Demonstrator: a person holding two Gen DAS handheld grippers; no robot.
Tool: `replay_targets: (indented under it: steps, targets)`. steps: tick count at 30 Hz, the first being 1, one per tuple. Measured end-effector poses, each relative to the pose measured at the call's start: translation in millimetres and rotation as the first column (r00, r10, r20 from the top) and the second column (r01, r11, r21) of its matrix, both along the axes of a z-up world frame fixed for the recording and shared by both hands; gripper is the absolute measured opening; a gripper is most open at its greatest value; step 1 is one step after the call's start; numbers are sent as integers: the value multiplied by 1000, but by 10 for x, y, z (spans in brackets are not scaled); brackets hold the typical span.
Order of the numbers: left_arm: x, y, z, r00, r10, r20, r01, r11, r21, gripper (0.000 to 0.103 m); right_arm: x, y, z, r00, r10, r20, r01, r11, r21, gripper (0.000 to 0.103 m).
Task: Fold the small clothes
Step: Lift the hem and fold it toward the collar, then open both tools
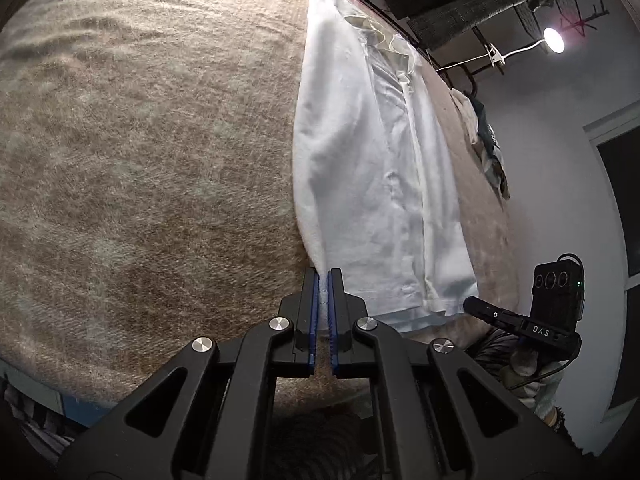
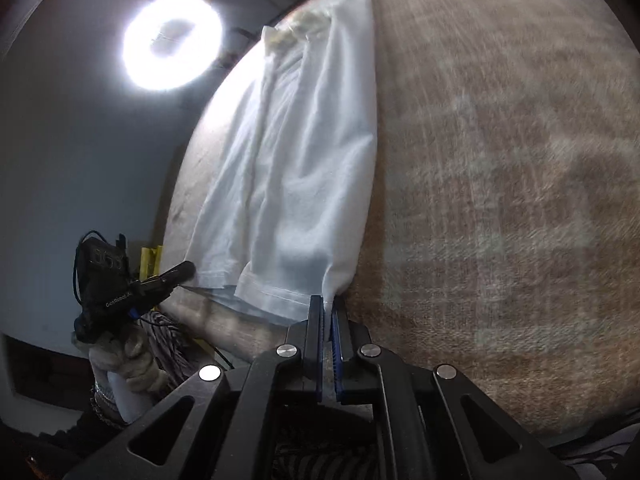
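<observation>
Across the brown blanket point(image 1: 140, 168) a white shirt point(image 1: 372, 168) lies flat, its long axis running straight away from both grippers, collar at the far end. The left hand-held gripper point(image 1: 323, 280) is clenched on the hem corner at one side fold; the right hand-held gripper point(image 2: 329, 304) is clenched on the opposite hem corner. Both sit at the hem, equally near. Only the left wrist view shows the buttoned placket; the right shows a hemmed sleeve folded over

A white shirt point(image 1: 360, 168) with a cream collar point(image 1: 384, 38) lies on a fuzzy beige-brown blanket point(image 1: 140, 180) crossed by faint pale plaid bands. The black grippers carry blue pads point(image 1: 330, 304). Grey-blue wall point(image 1: 560, 200).
</observation>
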State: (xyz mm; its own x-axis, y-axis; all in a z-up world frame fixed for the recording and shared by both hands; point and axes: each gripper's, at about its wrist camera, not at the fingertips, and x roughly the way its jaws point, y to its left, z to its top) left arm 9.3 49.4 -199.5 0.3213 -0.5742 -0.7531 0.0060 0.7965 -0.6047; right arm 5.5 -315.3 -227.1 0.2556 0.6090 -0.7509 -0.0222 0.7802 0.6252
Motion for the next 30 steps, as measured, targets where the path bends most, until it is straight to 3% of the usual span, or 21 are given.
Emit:
replay_targets:
  steps: [7,15,22,30]
  targets:
    - [308,34,266,998,17,54,-14,999,-40,2,288,-71,271,997,-47,61,40,994,105,1]
    - [922,-17,431,993,35,112,-34,999,-10,2,887,-119,467,988,-90,126,81,994,69,1]
    - [1399,-92,297,992,33,118,-38,999,36,2,1397,-278,402,984,-133,123,129,991,34,1]
    - [1581,-127,170,992,39,119,-48,996,78,2,1544,-321,242,984,-151,97,151,988,1,4]
